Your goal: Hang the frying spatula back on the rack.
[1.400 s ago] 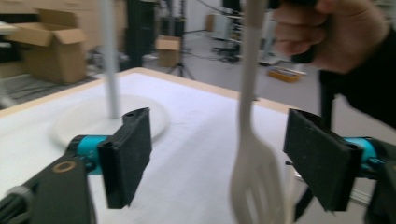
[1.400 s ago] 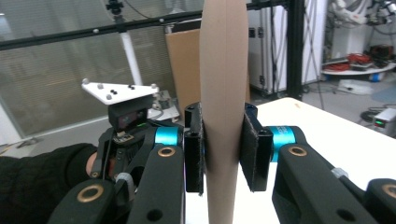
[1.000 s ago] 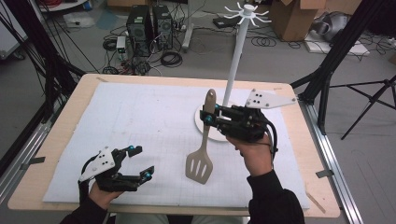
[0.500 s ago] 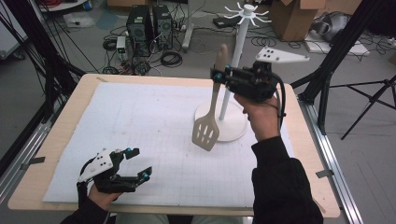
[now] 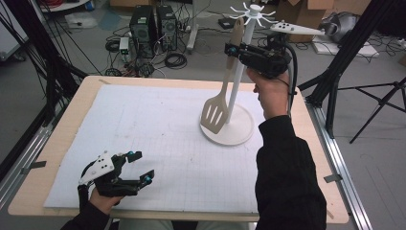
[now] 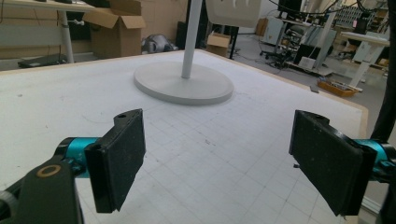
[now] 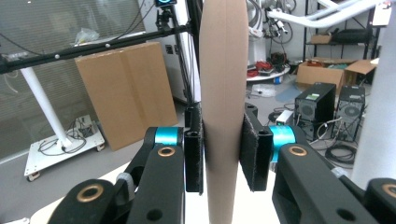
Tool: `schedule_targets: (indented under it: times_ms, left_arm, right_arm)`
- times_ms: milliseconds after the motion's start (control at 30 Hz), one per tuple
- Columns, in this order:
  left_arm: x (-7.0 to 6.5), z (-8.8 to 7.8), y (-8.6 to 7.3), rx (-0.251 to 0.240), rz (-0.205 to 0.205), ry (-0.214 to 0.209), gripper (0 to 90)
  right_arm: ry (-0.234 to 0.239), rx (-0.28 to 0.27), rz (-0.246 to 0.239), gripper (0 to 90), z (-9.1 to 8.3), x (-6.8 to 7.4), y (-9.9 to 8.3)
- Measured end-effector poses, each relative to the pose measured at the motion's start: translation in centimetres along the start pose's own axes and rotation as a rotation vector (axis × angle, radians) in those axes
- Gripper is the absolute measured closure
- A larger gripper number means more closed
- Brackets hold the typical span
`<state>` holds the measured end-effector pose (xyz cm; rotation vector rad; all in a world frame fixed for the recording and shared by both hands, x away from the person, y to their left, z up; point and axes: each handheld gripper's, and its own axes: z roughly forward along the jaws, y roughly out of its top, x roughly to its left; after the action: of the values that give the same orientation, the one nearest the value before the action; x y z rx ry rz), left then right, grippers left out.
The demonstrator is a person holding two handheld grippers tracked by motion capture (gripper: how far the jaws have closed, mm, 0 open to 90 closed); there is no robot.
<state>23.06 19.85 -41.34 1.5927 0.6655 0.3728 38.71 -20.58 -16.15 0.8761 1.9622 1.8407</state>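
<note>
**Operator:** Pale wood-coloured spatula (image 5: pixel 221 98) is up in my right gripper (image 5: pixel 231 51), jaws clamped flat on either side of its handle. In the right gripper view the handle (image 7: pixel 223 116) stands upright between the pads, which press on both faces. The slotted blade hangs just beside the white rack (image 5: pixel 239 72), over the near-left part of its round base (image 5: pixel 239 132), clear of the table (image 5: pixel 158 134).

**Spotter:** And your other hand?

**Operator:** My left gripper (image 5: pixel 139 167) sits low on the table, well apart from the rack, toward the near-left corner. Its jaws stand wide open with nothing between them; in the left gripper view I see bare mat between the pads (image 6: pixel 116 158) and the rack's base (image 6: pixel 184 84) beyond.

**Spotter:** So you're hanging it?

**Operator:** That's my reading. The hooks (image 5: pixel 251 10) crown the rack's pole, and the handle's tip is just below and left of them. To do this well I'd lift until the end of the handle is level with a hook, then bring it in slowly. I can't tell from here whether the handle has a hole.

**Spotter:** Risks?

**Operator:** The blade swinging into the pole and tipping the rack, I'd guess. I'd hold my grip firm and upright, and release only once the hook takes the weight.
</note>
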Motion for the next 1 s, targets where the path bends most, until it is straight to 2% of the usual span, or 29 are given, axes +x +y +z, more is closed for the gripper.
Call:
schedule_targets:
  times_ms: [167,333,433,633,700,767,833,900,1000]
  left_arm:
    - [0.1,-0.1,0.0,-0.003,-0.006,0.000,19.2]
    - [0.1,-0.1,0.1,-0.004,-0.010,0.011,19.2]
    - [0.1,-0.2,0.1,-0.007,-0.008,0.014,19.2]
    - [0.1,-0.2,0.1,-0.005,-0.010,0.015,19.3]
    - [0.1,-0.2,0.1,-0.004,-0.010,0.015,19.3]
    - [0.2,-0.3,0.1,-0.004,-0.005,0.019,19.3]
    - [0.3,-0.3,0.1,-0.007,-0.009,0.021,19.3]
    - [0.4,-0.4,0.0,-0.004,-0.009,0.027,19.3]
    - [0.6,-0.5,0.0,-0.005,-0.008,0.038,19.3]
  right_arm:
    - [-0.006,-0.020,0.019,73.5,0.1,-0.5,-0.2]
    - [-0.016,-0.007,0.046,73.4,0.2,-0.9,-0.4]
    - [-0.018,-0.019,0.064,73.4,0.1,-1.3,-0.6]
    - [-0.049,-0.006,0.081,73.2,0.0,-1.8,-1.0]
    - [-0.047,-0.017,0.083,72.4,-0.2,-1.9,-1.3]
    - [-0.057,-0.033,0.101,67.4,-0.5,-1.8,-1.5]
    - [-0.098,-0.079,0.105,53.4,-1.1,-1.5,-1.7]
    - [-0.152,-0.087,0.074,50.2,-2.0,-1.0,-2.1]
    - [-0.222,-0.061,0.013,40.9,-3.4,-0.3,-3.1]
